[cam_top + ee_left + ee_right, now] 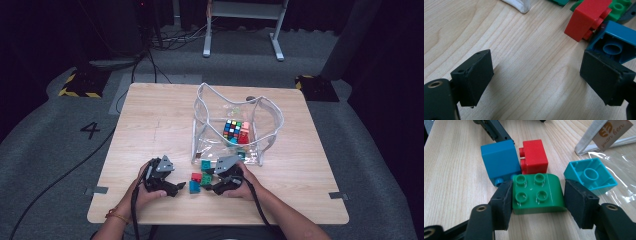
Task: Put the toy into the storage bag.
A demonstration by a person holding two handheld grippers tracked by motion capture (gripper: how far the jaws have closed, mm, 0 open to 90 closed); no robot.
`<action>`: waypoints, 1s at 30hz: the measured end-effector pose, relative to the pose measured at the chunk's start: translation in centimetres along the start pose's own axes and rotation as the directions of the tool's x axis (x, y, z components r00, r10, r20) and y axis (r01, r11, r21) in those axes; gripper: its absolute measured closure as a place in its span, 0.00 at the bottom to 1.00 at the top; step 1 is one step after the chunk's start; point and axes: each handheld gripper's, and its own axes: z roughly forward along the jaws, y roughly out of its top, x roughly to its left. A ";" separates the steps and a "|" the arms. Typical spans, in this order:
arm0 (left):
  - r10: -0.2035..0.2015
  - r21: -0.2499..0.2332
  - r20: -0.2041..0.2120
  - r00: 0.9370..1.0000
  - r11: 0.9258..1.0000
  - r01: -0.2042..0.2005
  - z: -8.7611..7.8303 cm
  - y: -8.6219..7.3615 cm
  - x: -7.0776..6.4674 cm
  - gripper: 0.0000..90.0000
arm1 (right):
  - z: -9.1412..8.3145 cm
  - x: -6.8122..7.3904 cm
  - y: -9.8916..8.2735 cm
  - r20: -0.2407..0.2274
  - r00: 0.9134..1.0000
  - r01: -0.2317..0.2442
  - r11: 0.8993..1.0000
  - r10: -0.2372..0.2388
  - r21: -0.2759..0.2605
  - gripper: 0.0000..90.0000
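— What's happening on the left?

— The left tool (pixel 176 187) rests low on the desk (pixel 150 125), its jaws spread wide over bare wood and gripping nothing. Its far jaw sits just beside the blue brick (pixel 614 45), which lies tipped with its hollow underside showing — the pad covers one corner, so I can't say whether they touch.

— And the red one?

— The red brick (pixel 534 156) lies right against the blue, studs sideways. Next over, the green brick (pixel 537 192) sits studs-up between the jaws of the right tool (pixel 538 201). The pads are at its two sides, seemingly pressing on them — I'd call this the grasp itself.

— So what comes next?

— By my reckoning, a firm squeeze, a straight lift clear of its neighbours, then over to the clear bag (pixel 235 125) just behind, where a puzzle cube (pixel 232 129) already sits. The teal brick (pixel 590 176) lies close by on its side, easy to nudge.

— Anything unclear?

— From above, the hands cover much of the pile, and the bag's mouth is hard to read through the plastic.
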 end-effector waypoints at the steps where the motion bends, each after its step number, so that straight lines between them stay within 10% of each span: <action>1: 0.000 0.000 0.000 1.000 1.000 0.000 0.0 0.0 0.0 0.13 | -0.1 -0.2 -0.1 -0.004 0.999 0.032 0.999 -0.032 0.001 0.47; 15: 0.003 -0.001 -0.004 1.000 1.000 -0.003 0.0 0.0 0.0 0.13 | -1.8 0.3 -1.0 -0.009 0.999 0.036 0.999 -0.036 -0.004 0.49; 30: 0.007 0.003 -0.005 1.000 1.000 -0.007 -0.1 0.0 0.0 0.13 | -7.3 -0.2 -2.7 0.101 0.995 0.016 0.999 -0.012 -0.042 0.49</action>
